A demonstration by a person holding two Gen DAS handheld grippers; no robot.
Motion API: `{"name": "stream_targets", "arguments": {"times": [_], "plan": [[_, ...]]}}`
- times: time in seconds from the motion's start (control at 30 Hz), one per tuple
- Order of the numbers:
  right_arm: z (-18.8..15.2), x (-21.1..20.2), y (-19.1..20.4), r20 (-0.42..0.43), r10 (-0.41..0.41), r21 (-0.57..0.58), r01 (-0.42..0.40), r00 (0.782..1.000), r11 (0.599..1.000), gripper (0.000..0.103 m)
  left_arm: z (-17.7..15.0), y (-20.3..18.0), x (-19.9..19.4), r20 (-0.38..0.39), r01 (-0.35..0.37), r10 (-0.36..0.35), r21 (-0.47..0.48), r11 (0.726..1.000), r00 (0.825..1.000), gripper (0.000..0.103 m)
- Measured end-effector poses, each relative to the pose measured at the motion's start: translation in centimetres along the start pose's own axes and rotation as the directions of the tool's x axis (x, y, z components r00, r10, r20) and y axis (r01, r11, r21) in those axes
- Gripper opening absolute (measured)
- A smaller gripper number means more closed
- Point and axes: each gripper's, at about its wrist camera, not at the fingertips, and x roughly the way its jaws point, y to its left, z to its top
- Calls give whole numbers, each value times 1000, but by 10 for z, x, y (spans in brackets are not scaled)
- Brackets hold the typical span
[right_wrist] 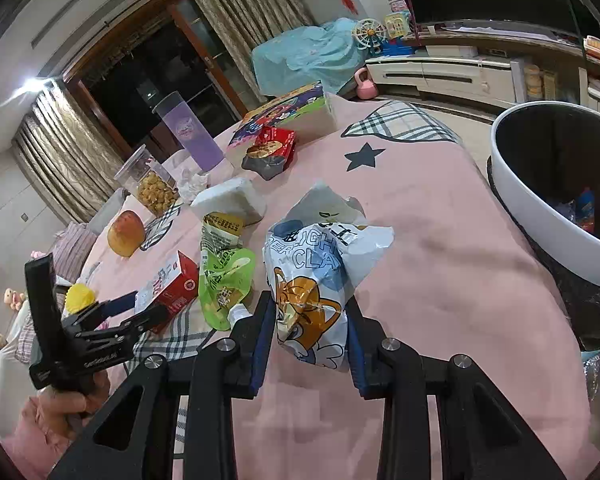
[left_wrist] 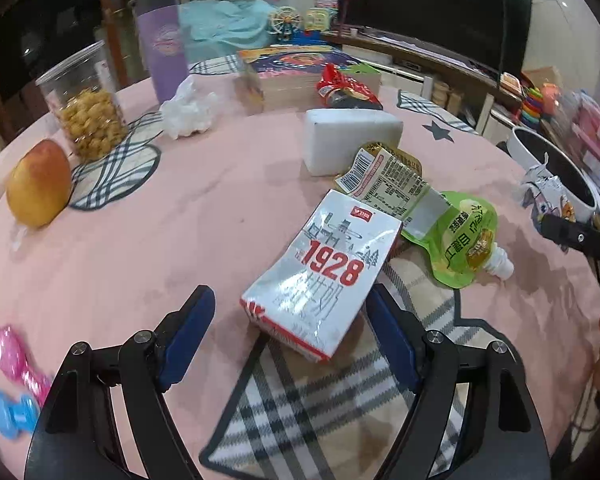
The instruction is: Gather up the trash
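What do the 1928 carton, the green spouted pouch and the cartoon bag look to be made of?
1928 carton: likely coated paperboard, glossy, with creased, folded edges. Green spouted pouch: flexible plastic film, shiny, with a hard white spout. Cartoon bag: thin crinkled plastic film, glossy, pinched in the right gripper.

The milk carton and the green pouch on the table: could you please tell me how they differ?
The milk carton is a boxy white-and-red pack marked 1928; the green pouch is flat, soft and has a white screw spout. The carton lies between the open fingers of the left gripper; the pouch lies beyond them, partly under a torn wrapper. Both lie on the pink tablecloth.
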Motion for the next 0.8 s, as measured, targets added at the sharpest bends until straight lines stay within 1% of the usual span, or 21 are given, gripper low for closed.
{"name": "stream_targets", "arguments": {"times": [0.07,0.1,0.23,0.33,0.4,0.47,0.63,0.8], "plan": [[0,0,0,1,-1,3,1,1000,1000,33,-1,-2,1,-1,29,-29,11,1000,1000,59],[0,-1,-1,2,-3,5,3,1000,1000,33,-2,-3,1,-5,39,-39,19,999,999,59],[0,-1,-2,2,-2,5,2,1000,1000,33,-5,-10,-7,28,28,-29,33,999,999,58],[-1,-4,-3,9,2,3,-2,1000,1000,33,-5,-11,-15,43,26,-25,-6,1000,999,58],[0,-10,-5,19,7,4,-7,1000,1000,33,-6,-13,-24,55,40,-38,-37,999,998,58],[1,-14,-7,28,7,8,-7,1000,1000,33,-5,-18,-31,66,55,-52,-47,997,996,58],[3,-27,-15,48,0,16,-1,999,1000,33,3,-50,-45,89,103,-101,-25,994,991,58],[3,-40,-26,63,-14,28,12,998,1000,33,14,-86,-43,81,141,-142,16,990,987,58]]}}
